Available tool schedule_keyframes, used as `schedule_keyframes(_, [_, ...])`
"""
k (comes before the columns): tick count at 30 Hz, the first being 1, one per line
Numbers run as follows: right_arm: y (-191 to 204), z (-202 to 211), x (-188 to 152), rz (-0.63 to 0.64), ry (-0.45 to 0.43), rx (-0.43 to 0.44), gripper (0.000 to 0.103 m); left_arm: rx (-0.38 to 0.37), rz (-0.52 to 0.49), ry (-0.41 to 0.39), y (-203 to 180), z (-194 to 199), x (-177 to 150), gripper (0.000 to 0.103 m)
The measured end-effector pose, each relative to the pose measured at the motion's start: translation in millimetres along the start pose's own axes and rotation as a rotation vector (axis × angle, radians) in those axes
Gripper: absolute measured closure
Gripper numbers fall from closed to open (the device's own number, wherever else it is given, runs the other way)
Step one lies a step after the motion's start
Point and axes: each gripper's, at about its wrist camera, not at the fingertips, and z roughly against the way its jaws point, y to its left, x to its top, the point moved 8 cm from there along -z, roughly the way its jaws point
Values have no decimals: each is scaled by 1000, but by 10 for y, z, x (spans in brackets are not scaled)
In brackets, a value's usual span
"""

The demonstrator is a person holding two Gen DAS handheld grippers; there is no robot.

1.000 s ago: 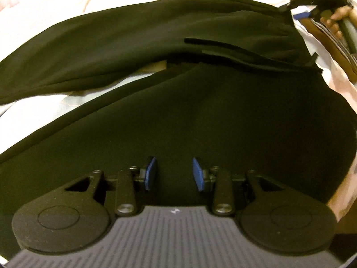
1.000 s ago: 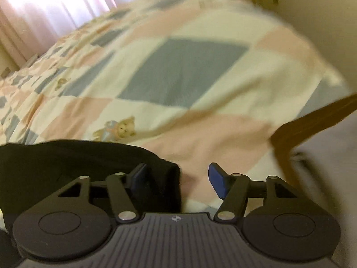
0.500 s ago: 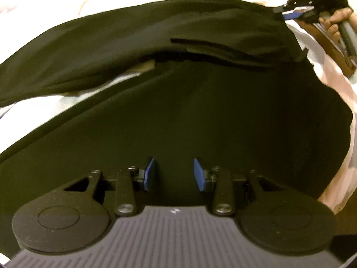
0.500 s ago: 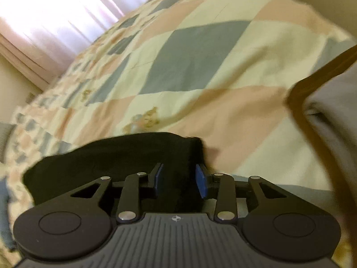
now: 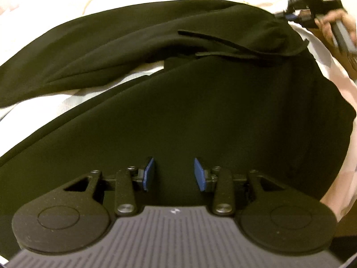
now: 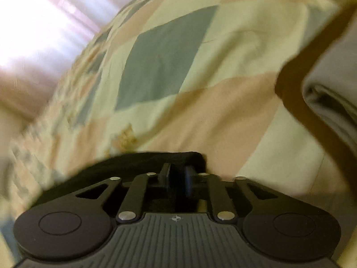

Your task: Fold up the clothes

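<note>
A black garment (image 5: 200, 102) with two long legs lies spread across the bed and fills most of the left wrist view. Low over its near part hovers my left gripper (image 5: 174, 172), open, with its blue pads apart and black cloth showing between them. In the right wrist view my right gripper (image 6: 177, 178) is shut on a corner of the black garment (image 6: 142, 163). That same gripper (image 5: 290, 16) shows at the top right of the left wrist view, held by a hand (image 5: 334, 22), pinching the far top corner of the garment.
A patchwork quilt (image 6: 169, 67) of grey, pink and cream squares covers the bed. A brown wooden bed frame (image 6: 296, 89) and grey cloth (image 6: 330, 84) lie at the right. Bright curtains (image 6: 33, 22) stand at the far left.
My right gripper went from open beside the garment's corner to shut on it, then swung with it. The left gripper stayed open over the cloth with little movement.
</note>
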Motion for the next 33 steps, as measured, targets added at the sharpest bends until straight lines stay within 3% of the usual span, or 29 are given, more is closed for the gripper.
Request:
schedule_keyframes(2, [37, 213, 3, 13, -29, -17, 60, 0, -1, 4, -10, 32, -32, 68])
schedule_keyframes(5, [155, 641, -202, 115, 6, 19, 60, -6, 6, 5, -33, 75, -64, 67])
schedule_keyframes(12, [76, 1169, -1328, 223, 344, 93, 61, -18, 3, -8, -110, 104, -65, 66])
schedule_keyframes(17, [-48, 1155, -1752, 256, 454, 74, 60, -26, -11, -15, -171, 115, -88, 65])
schedule_keyframes(18, [-57, 1128, -1789, 249, 462, 81, 68, -27, -15, -14, -183, 115, -101, 65])
schedule_keyframes(20, [-54, 1138, -1836, 268, 465, 78, 99, -37, -20, -16, -194, 129, -113, 67])
schedule_keyframes(22, [-30, 1269, -1836, 299, 449, 83, 100, -44, -23, -18, -193, 152, -115, 70])
schedule_keyframes(25, [-228, 1485, -1839, 224, 443, 17, 101, -52, -26, -23, -177, 195, -106, 70])
schedule_keyframes(28, [-282, 1347, -1930, 230, 455, -46, 90, -42, -20, -12, -121, 162, -86, 69])
schedule_keyframes(30, [-183, 1280, -1859, 262, 444, -67, 62, -39, -15, -19, -44, 191, -49, 68])
schedule_keyframes(32, [-104, 1268, -1741, 280, 428, -89, 51, -45, -5, -40, 69, 269, 4, 64])
schedule_keyframes(33, [-74, 1277, -1648, 280, 407, -112, 51, -31, 12, -50, 219, 325, 19, 64])
